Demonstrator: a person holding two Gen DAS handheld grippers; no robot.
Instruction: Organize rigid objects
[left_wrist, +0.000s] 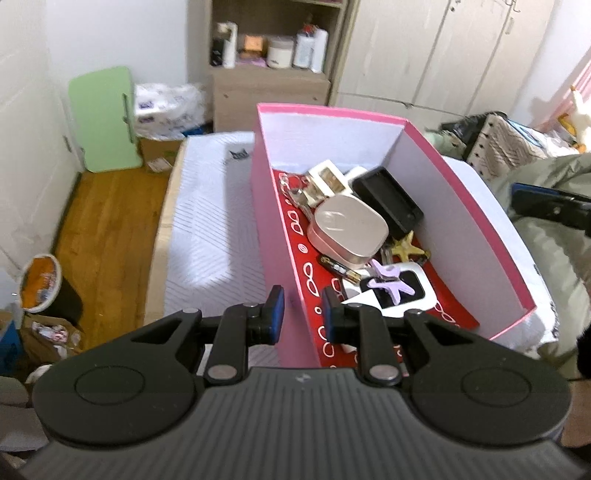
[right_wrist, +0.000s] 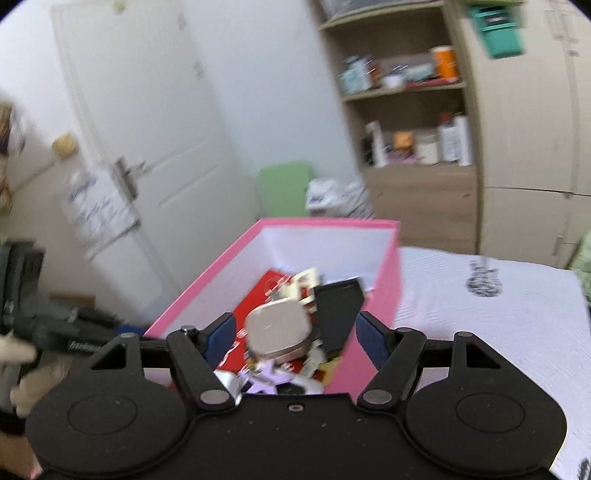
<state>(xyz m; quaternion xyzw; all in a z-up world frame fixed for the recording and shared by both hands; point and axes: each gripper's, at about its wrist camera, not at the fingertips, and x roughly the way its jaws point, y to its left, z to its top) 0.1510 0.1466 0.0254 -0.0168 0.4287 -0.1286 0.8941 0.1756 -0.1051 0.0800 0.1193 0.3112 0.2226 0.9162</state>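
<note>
Box (left_wrist: 280, 258) wall sits between left gripper (left_wrist: 303, 314) fingers.

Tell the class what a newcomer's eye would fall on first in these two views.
The pink box on the white bed, its red floor heaped with small items. On top lies a rounded metallic case, beside a black case. The left gripper straddles the box's near wall.

Home bedroom, mattress (left_wrist: 207, 229), beige wardrobe (left_wrist: 461, 48), toiletry shelf (left_wrist: 269, 48) (wooden floor (left_wrist: 107, 229)), white door (right_wrist: 147, 147)
</note>
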